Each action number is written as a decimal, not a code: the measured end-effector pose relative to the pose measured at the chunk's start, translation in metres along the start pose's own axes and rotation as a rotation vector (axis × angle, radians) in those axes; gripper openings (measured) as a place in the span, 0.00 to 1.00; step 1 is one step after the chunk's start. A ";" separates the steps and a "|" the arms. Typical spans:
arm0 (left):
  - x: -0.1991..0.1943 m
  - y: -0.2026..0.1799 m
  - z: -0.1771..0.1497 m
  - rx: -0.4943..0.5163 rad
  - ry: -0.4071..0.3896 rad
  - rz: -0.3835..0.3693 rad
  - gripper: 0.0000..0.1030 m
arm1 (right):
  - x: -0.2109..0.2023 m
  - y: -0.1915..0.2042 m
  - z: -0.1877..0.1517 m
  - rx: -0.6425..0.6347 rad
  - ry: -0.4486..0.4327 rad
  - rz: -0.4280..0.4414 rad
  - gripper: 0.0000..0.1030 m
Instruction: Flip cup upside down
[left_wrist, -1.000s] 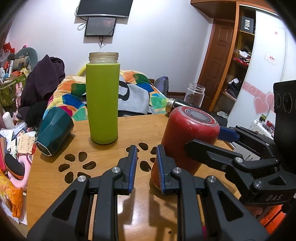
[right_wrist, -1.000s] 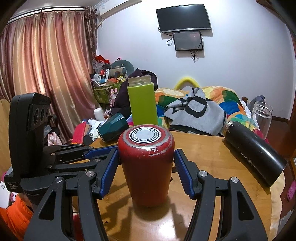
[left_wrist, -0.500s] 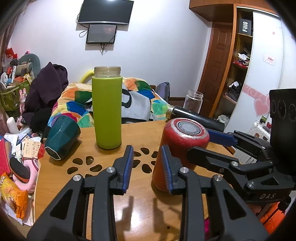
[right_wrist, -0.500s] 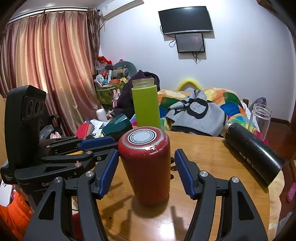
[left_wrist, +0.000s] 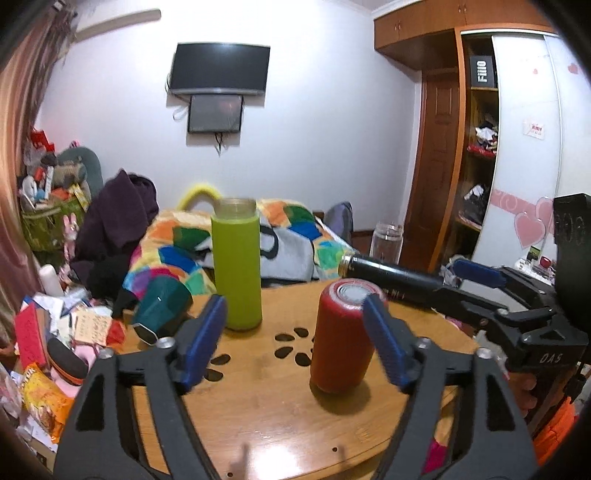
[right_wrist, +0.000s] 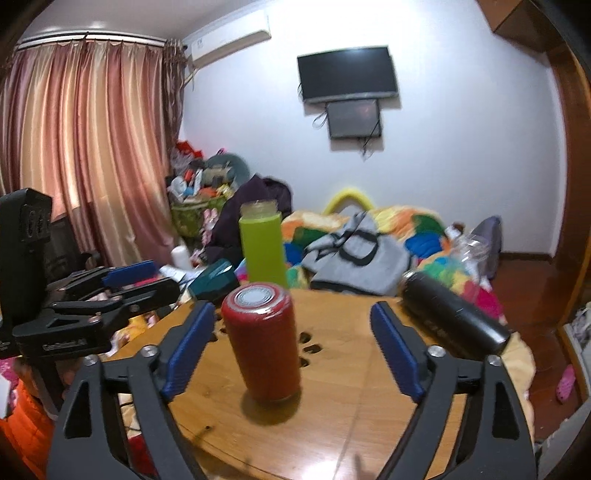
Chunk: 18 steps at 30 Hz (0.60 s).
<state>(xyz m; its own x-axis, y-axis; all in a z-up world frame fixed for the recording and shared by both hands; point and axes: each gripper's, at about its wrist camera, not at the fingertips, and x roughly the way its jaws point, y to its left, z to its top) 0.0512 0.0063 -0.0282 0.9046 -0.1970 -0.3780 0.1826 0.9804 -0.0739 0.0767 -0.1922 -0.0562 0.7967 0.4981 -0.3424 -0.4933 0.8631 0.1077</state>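
Note:
A red cup (left_wrist: 341, 338) stands upside down on the round wooden table (left_wrist: 266, 406), its flat base with a round label facing up; it also shows in the right wrist view (right_wrist: 264, 343). My left gripper (left_wrist: 295, 341) is open and empty, pulled back, with the cup just inside its right finger. My right gripper (right_wrist: 291, 349) is open wide and empty, with the cup standing free between its fingers, nearer the left one. Nothing touches the cup.
A tall green bottle (left_wrist: 236, 266) stands behind the cup. A teal cup (left_wrist: 160, 310) lies on its side at the table's left edge. A black flask (right_wrist: 454, 319) lies at the right edge, a glass jar (left_wrist: 386, 242) behind it. The table has cut-out holes (left_wrist: 291, 345).
Both grippers have opened wider and drawn back and up from the red cup, which now stands alone on the table. The left gripper went from nearly shut to open.

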 end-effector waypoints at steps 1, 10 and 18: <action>-0.006 -0.003 0.000 0.006 -0.020 0.012 0.87 | -0.006 0.001 0.001 -0.005 -0.015 -0.015 0.88; -0.034 -0.023 0.001 0.035 -0.102 0.076 1.00 | -0.047 0.004 0.006 -0.002 -0.106 -0.113 1.00; -0.053 -0.033 -0.013 0.011 -0.138 0.132 1.00 | -0.061 -0.001 -0.004 0.055 -0.109 -0.166 1.00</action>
<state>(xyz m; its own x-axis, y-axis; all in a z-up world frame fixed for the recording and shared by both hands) -0.0072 -0.0159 -0.0174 0.9652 -0.0653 -0.2532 0.0618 0.9978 -0.0219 0.0270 -0.2241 -0.0391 0.9000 0.3520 -0.2570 -0.3347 0.9359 0.1097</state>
